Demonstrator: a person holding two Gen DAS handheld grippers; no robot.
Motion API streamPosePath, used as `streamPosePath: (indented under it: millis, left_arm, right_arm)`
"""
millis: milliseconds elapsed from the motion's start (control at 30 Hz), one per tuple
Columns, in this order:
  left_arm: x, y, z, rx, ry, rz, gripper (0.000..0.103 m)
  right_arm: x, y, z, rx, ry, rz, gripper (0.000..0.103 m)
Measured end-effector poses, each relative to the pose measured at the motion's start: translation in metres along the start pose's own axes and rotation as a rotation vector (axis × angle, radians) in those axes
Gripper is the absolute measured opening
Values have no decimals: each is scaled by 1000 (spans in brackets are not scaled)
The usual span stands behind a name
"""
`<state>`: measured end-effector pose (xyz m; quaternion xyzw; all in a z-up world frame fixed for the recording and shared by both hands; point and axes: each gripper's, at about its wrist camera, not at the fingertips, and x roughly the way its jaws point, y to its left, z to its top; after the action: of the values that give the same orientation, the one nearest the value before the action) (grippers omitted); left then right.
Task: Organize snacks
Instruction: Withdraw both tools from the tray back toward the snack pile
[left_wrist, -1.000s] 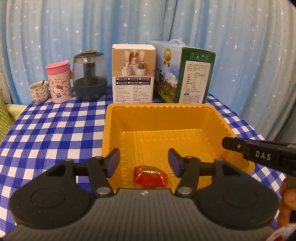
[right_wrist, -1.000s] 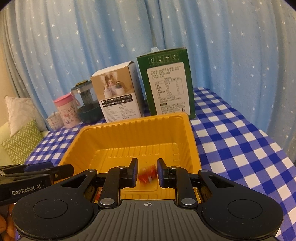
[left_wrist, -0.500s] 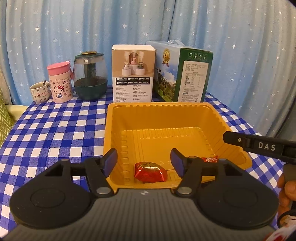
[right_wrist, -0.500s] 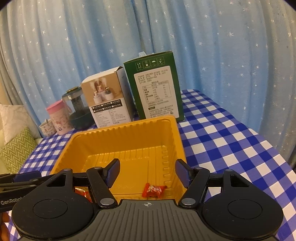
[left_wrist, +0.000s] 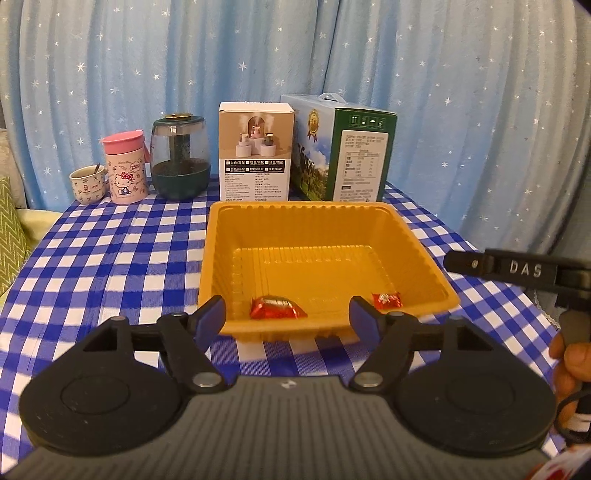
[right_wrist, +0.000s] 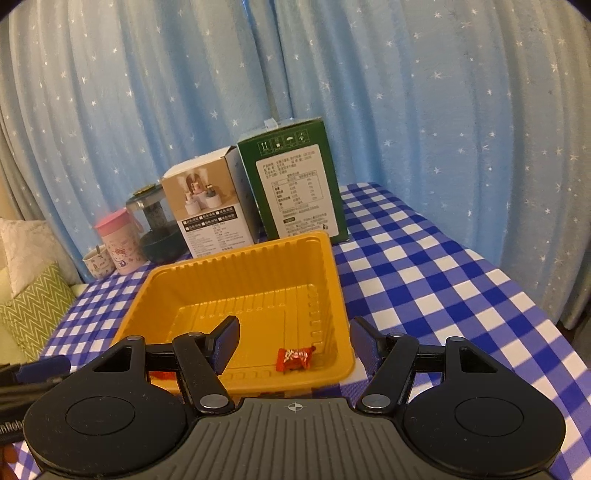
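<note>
Both hand-held grippers have drawn back toward the near edge of the orange tray (left_wrist: 417, 254) since the earlier frames, and the two red candies that were between their fingers now lie free on the tray floor.

Nearest, the left hand-held gripper (left_wrist: 287, 312) hovers at the tray's near rim; its jaws are opening and nothing is between them. The right hand-held gripper (right_wrist: 294, 341) also stands released and empty, one fingertip above the tray floor, the other outside the tray's right wall. In the left wrist view its arm, marked "DAS", enters from the right, with a person's hand (left_wrist: 569, 363) below it.

Inside the tray, the larger foil-wrapped red candy (left_wrist: 277, 307) rests near the front wall, left of centre; the smaller red twist-wrapped candy (right_wrist: 294, 359) lies in the front right corner, apart from the first.

The tray sits on a worktop covered by a blue-and-white checked cloth (left_wrist: 110, 266). Behind it, left to right, stand a small patterned cup (left_wrist: 88, 184), a pink-lidded Hello Kitty tumbler (left_wrist: 125, 167), a dark green glass jar (left_wrist: 181, 158), a white humidifier box (left_wrist: 255, 151) and a green carton (left_wrist: 360, 157). A blue star-print curtain (left_wrist: 295, 48) closes the background.
</note>
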<state>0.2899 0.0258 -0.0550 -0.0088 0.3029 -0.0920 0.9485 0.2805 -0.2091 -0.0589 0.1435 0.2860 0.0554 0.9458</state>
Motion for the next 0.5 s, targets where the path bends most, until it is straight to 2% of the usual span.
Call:
streamPosePath:
  millis: [233,500]
  left_arm:
    - [-37,-5,-29,-20,9,-3,75]
    - [-77,-7,-63,-51,7,9,76]
  right_arm:
    - [-45,-8,-18,9,-16,4,66]
    - [-100,-14,-59,15,-5,0,66]
